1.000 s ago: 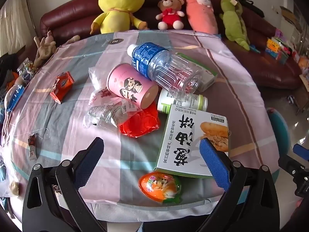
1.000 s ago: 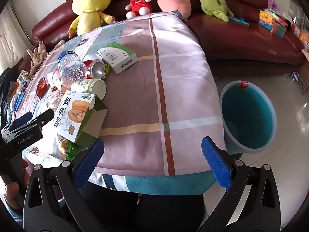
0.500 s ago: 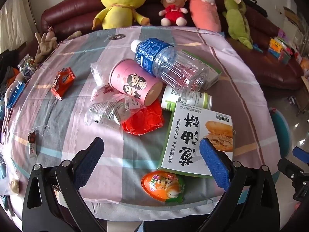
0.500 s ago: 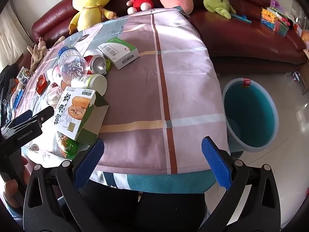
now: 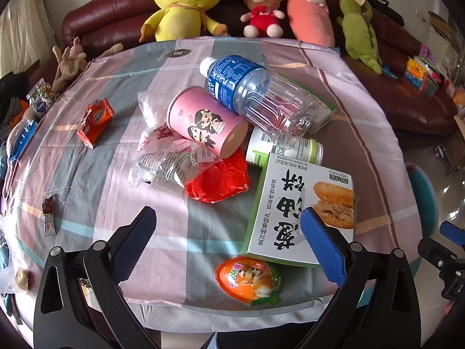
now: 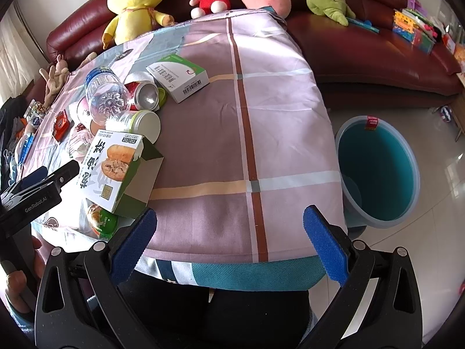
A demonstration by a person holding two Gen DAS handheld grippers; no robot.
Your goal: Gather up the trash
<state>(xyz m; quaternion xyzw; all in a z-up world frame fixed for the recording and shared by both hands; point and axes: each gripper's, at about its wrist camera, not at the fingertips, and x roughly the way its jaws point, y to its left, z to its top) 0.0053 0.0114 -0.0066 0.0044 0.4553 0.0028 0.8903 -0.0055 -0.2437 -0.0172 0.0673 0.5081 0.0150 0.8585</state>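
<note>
left gripper (image 5: 228, 244): jaws spread wide, holding nothing, above the near table edge; orange-green egg-shaped snack pack (image 5: 249, 279) lies between the fingers at 6 o'clock.
right gripper (image 6: 229, 242): jaws wide apart, holding nothing, over bare pink plaid tablecloth (image 6: 279, 133).
trash pile: white-green sandwich-print carton (image 5: 302, 212) at 4 o'clock of the pile, right fingertip in front of it; crumpled red wrapper (image 5: 221, 181) touching its left side; clear plastic bag (image 5: 162, 165) at 9 o'clock.
stacked: clear water bottle with blue label (image 5: 258, 99) lies over pink cartoon-print tube (image 5: 206, 123) and white-green jar (image 5: 283, 152).
strays: orange snack packet (image 5: 96, 122) well apart at 10 o'clock.
bin: teal round bucket (image 6: 377, 171) on the floor at 3 o'clock of the table.
background: plush toys on dark red sofa (image 6: 363, 49).
</note>
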